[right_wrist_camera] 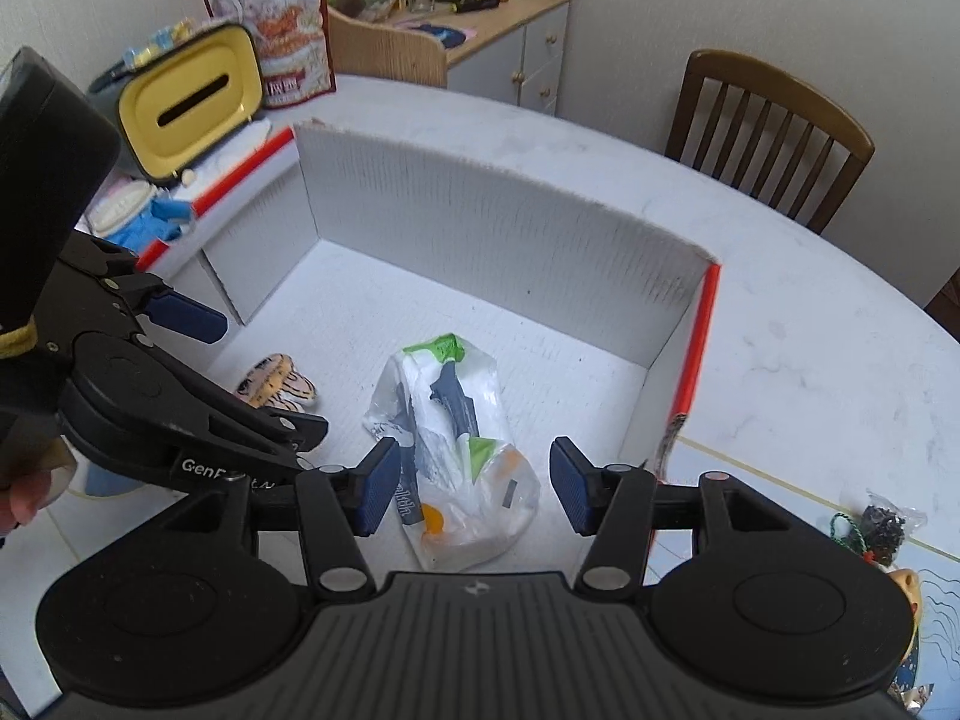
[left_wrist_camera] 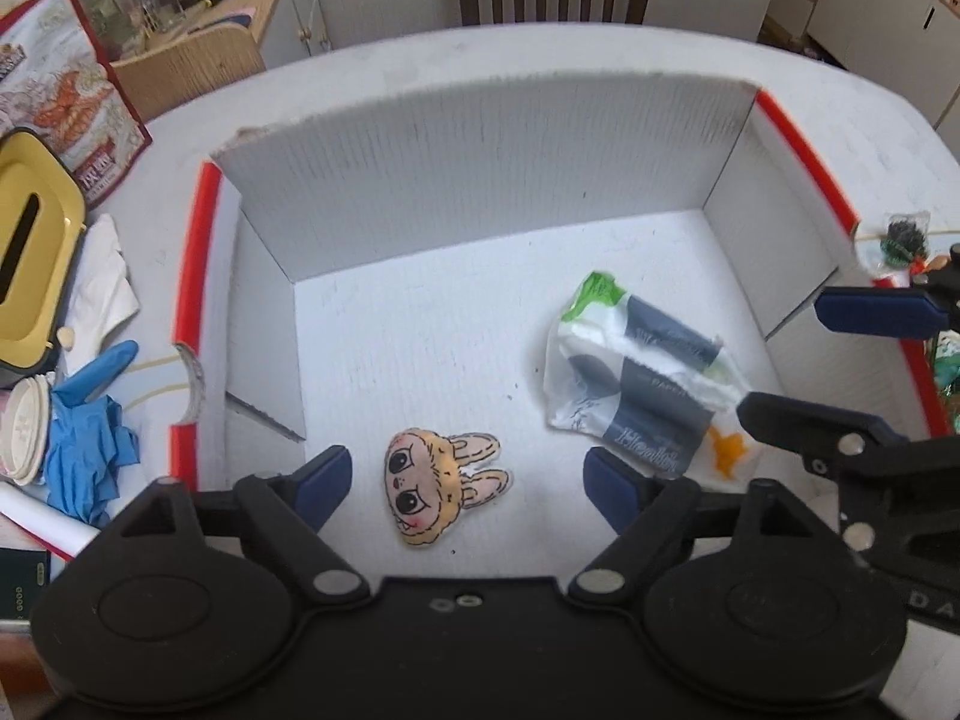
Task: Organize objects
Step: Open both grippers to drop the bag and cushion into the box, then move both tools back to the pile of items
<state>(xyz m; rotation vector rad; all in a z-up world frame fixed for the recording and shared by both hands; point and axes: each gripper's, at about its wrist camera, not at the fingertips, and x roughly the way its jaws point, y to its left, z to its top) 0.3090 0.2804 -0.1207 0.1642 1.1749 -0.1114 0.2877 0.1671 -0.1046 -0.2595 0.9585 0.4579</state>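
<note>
- Both claws hang spread wide and empty over the open white corrugated box with red edge strips (left_wrist_camera: 804, 144): the left claw (left_wrist_camera: 468, 486) above the flat tan rabbit-face plush (left_wrist_camera: 441, 489), the right claw (right_wrist_camera: 474, 486) above the crumpled white tissue packet with dark and green print (right_wrist_camera: 450, 450).
- Both items already lie on the box floor, near each other but apart.
- A small clear bag of dark bits with green string (right_wrist_camera: 882, 528) sits on the white counter (right_wrist_camera: 810, 330) outside the box, probably the next pick.
- Risks: the two claws crowd together (their arms overlap in both views) and could knock; the packet's slack film could slip from a shallow pinch.
- Only the left view shows the blue rubber glove (left_wrist_camera: 90, 438) and the rabbit's face; only the right view shows the person's fingertip (right_wrist_camera: 24, 498).
</note>
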